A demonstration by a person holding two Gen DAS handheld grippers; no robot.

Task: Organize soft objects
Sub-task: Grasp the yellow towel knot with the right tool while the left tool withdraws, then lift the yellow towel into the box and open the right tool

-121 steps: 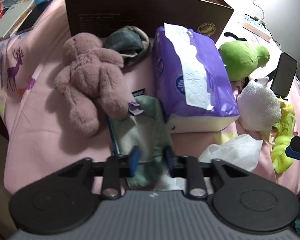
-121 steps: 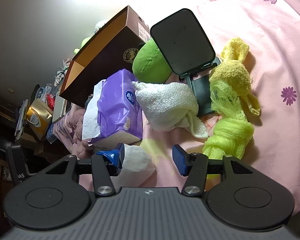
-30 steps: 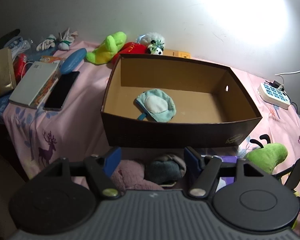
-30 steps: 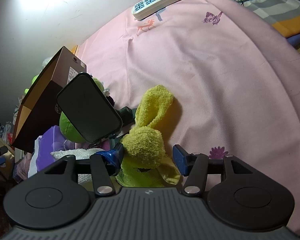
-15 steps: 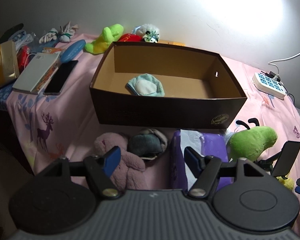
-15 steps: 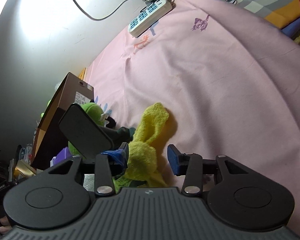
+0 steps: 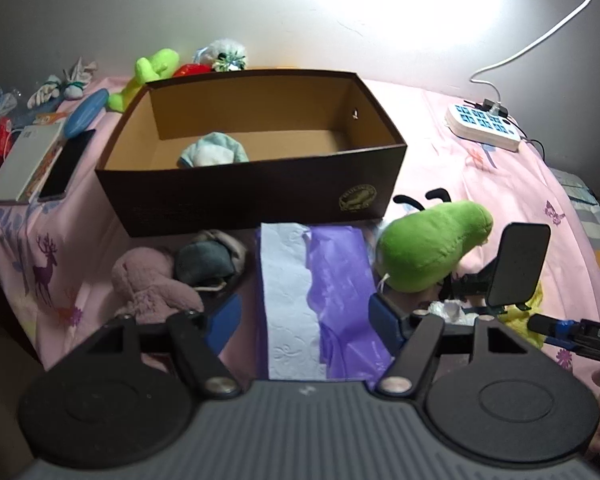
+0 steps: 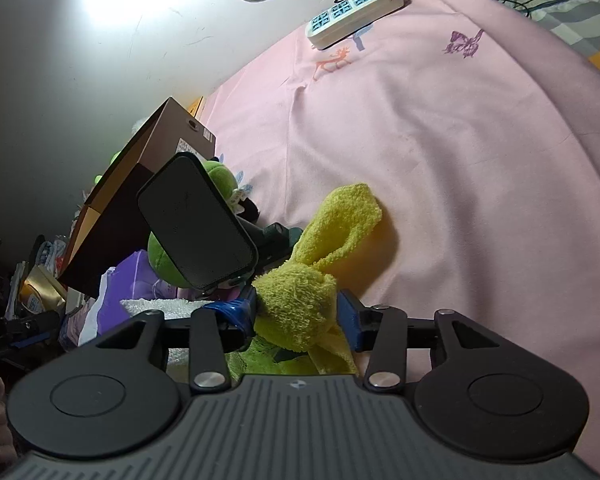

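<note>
A brown cardboard box [image 7: 256, 196] stands open on the pink bed with a light blue soft cap [image 7: 214, 155] inside. My left gripper [image 7: 304, 320] is open and empty above a purple tissue pack [image 7: 320, 300]. A pink plush bear [image 7: 152, 284], a grey soft cap [image 7: 208, 260] and a green plush [image 7: 432, 248] lie in front of the box. My right gripper [image 8: 298, 320] has its pads closed against a yellow towel toy [image 8: 304, 296] on the bed. A white towel [image 8: 160, 306] lies to its left.
A black phone on a stand [image 8: 198, 220] rises just left of the yellow toy, also in the left wrist view [image 7: 518, 264]. A white power strip [image 8: 356, 8] lies far on the bed. A book and phone [image 7: 40, 164] lie left of the box. Plush toys [image 7: 156, 68] sit behind it.
My left gripper has dropped back from the box toward the tissue pack, staying open. My right gripper has narrowed around the yellow towel toy.
</note>
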